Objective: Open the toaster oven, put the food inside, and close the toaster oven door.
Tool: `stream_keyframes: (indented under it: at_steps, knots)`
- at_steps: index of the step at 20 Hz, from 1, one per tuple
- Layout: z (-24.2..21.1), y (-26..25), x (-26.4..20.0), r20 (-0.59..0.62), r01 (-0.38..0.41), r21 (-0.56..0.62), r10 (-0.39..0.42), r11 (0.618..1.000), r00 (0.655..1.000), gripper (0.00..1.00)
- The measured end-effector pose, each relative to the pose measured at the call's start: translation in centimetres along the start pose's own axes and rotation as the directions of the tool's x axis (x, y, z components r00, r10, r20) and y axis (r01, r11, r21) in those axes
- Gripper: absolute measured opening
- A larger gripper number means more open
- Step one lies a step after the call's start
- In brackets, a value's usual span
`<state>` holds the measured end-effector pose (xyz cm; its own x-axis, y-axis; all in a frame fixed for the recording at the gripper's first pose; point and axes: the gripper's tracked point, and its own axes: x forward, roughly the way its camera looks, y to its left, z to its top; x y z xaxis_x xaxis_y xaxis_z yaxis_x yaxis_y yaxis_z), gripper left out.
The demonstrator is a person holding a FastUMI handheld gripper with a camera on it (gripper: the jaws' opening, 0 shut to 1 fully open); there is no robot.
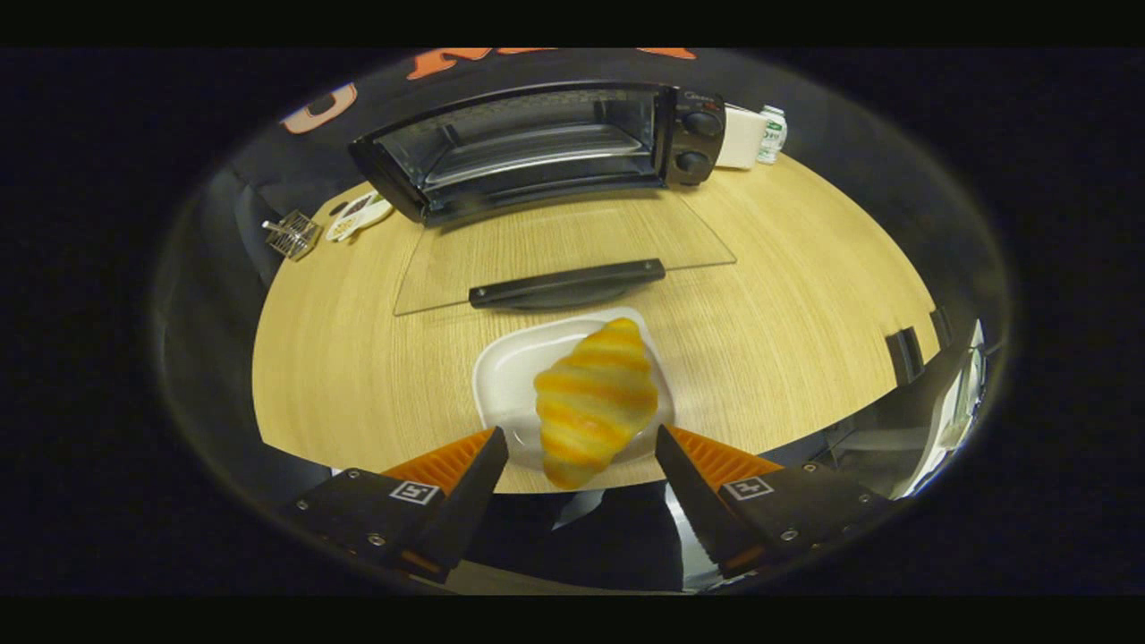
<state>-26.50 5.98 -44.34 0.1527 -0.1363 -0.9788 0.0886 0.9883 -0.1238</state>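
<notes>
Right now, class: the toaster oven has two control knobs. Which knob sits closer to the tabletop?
The lower knob, directly beneath the upper knob on the toaster oven panel. The gripper hangs open around the croissant.

The golden striped croissant [595,400] covers much of the small white square plate [508,376] beneath it, and its near tip hangs past the table edge in view. The clear glass oven door [555,241] is nearly invisible against the wood. The black toaster oven's [537,143] dim interior hides its rack detail. A small wire basket [291,234] and a white-green carton [772,134] are too small to identify. The gripper's [581,456] wide-spread fingers hide the plate's near corners.
</notes>
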Motion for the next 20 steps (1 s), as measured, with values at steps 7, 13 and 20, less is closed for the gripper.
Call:
stream_keyframes:
  at_steps: [7, 13, 20]
  knots:
    - [-0.7, -0.5, 2.7, -0.004, 0.075, -0.094, -0.076, 0.993, 0.997, 0.87]
    - [-1.0, -0.3, 3.4, -0.026, 0.046, -0.072, -0.048, 0.996, 0.998, 0.67]
    - [0.2, 1.2, 0.5, 0.094, -0.201, 0.023, 0.199, 0.979, 0.976, 0.46]
